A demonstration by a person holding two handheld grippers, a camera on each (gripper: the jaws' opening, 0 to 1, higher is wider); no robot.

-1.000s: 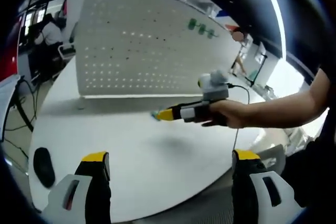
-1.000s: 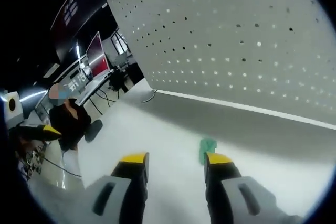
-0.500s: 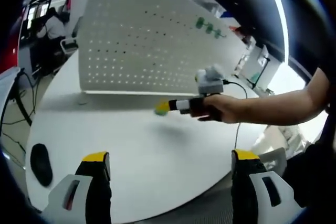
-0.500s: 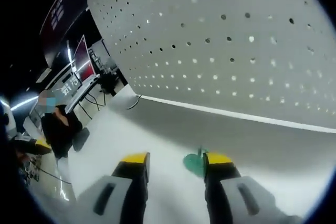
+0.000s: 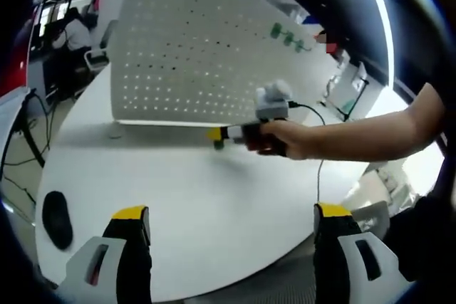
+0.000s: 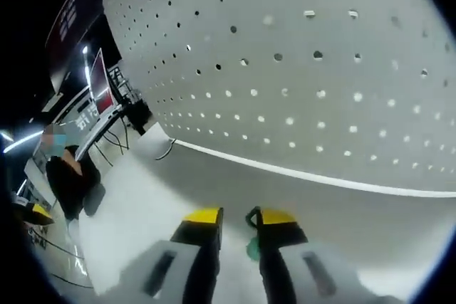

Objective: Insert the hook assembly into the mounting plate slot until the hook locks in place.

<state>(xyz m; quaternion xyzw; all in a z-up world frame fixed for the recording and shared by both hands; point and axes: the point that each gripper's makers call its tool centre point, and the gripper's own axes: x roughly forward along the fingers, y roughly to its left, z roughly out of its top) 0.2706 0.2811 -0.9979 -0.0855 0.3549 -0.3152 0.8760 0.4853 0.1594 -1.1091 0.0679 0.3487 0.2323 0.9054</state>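
A white perforated mounting plate [image 5: 192,55] stands upright at the back of the white table [image 5: 214,204] and looms close in the right gripper view [image 6: 320,69]. My right gripper [image 6: 241,217] has its yellow-tipped jaws drawn close together on a small green hook [image 6: 252,248], low over the table just in front of the plate's bottom edge. In the left gripper view that right gripper [image 5: 217,134] is held by a hand, with the green hook [image 5: 219,145] at its tip. My left gripper [image 5: 232,213] hangs back at the table's near edge, jaws wide apart and empty.
Several green hooks [image 5: 285,36] hang near the plate's top right corner. A black mouse [image 5: 57,218] lies at the table's left edge. A person [image 6: 68,176] sits at desks with monitors off to the left. A cable [image 5: 320,147] trails from the right gripper.
The right gripper's jaws have narrowed around the green hook, and it has moved closer to the plate's lower edge. The left gripper stays wide open at the near edge.
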